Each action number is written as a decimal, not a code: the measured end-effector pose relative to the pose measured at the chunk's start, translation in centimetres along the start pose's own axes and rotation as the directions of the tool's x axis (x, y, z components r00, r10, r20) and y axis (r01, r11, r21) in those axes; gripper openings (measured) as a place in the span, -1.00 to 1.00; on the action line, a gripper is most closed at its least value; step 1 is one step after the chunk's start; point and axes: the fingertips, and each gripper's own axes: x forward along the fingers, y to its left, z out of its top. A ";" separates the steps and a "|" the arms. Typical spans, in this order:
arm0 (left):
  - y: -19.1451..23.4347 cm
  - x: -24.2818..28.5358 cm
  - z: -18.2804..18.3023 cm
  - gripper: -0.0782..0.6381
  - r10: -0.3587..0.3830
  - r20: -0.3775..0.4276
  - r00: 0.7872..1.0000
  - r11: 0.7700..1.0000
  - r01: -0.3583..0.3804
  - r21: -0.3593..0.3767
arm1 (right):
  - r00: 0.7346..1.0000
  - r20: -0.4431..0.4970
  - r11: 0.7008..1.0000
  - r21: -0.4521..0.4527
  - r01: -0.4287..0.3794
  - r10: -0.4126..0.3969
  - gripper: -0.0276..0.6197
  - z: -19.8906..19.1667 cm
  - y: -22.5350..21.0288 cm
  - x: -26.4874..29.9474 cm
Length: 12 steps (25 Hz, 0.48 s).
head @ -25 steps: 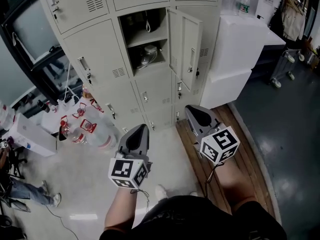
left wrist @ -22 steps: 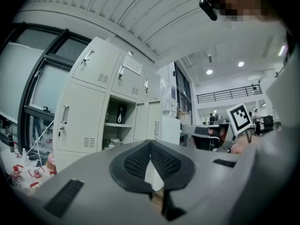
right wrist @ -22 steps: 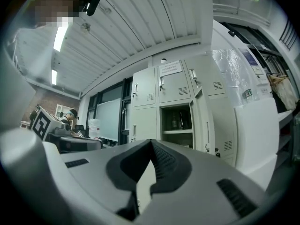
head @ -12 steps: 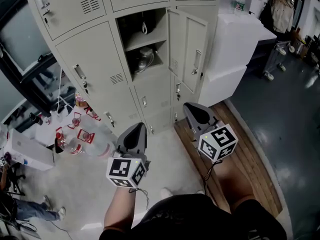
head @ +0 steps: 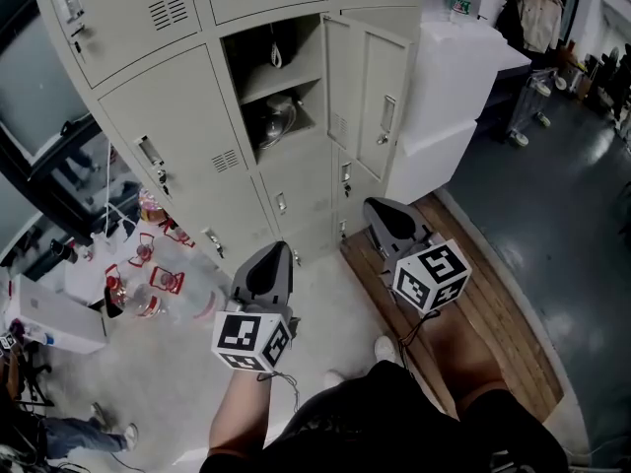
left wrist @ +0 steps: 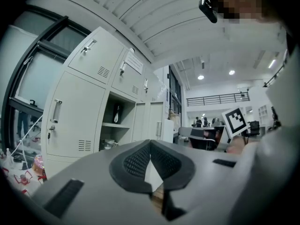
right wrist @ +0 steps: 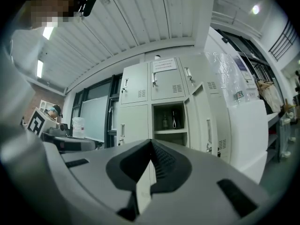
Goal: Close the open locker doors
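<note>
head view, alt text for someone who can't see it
Seen from above, a person faces grey lockers with one locker door swung open beside its shelved compartment. The left gripper and right gripper, both shut and empty, point at the lockers, touching nothing.

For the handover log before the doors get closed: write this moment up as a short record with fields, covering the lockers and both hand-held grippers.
open door: one locker door, swung out to the right of its compartment
compartment: open locker with a shelf; metal bowl under the shelf
other doors: all that show are shut
left hand-held gripper: jaws together, empty, clear of the lockers
right hand-held gripper: jaws together, empty, below the open door, not touching it
task state: door not yet closed
</note>
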 end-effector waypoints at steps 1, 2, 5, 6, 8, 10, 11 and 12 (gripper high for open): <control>0.1 0.1 -0.1 -0.77 -0.003 -0.002 1.000 1.000 0.003 0.001 | 1.000 0.001 1.000 0.005 0.004 -0.004 -0.91 0.0 -0.2 0.1; 0.2 0.1 -0.1 -0.77 -0.005 -0.004 1.000 1.000 0.005 0.002 | 1.000 0.001 1.000 0.009 0.008 -0.008 -0.91 -0.1 -0.4 0.1; 0.5 0.4 -0.3 -0.77 -0.005 -0.007 1.000 1.000 0.006 0.003 | 1.000 -0.001 1.000 0.017 0.019 -0.019 -0.91 -0.4 -1.2 0.3; 0.7 0.5 -0.3 -0.77 -0.004 -0.007 1.000 1.000 0.004 0.004 | 1.000 -0.001 0.999 0.022 0.023 -0.023 -0.91 -0.5 -1.5 0.3; 0.8 0.9 -0.2 -0.77 -0.002 -0.008 1.000 1.000 0.002 0.005 | 1.000 0.001 0.999 0.030 0.030 -0.030 -0.91 -0.5 -2.2 0.5; 1.0 1.3 -0.2 -0.77 0.001 -0.010 1.000 1.000 -0.001 0.006 | 0.999 0.002 0.999 0.033 0.035 -0.035 -0.91 -0.4 -2.9 0.8; 1.1 1.6 -0.3 -0.77 0.003 -0.010 1.000 1.000 -0.003 0.007 | 0.999 0.003 0.999 0.033 0.036 -0.036 -0.91 -0.4 -3.3 1.0; 1.2 1.9 -0.3 -0.77 0.005 -0.011 1.000 1.000 -0.005 0.006 | 0.999 0.003 0.999 0.033 0.037 -0.037 -0.91 -0.4 -3.6 1.1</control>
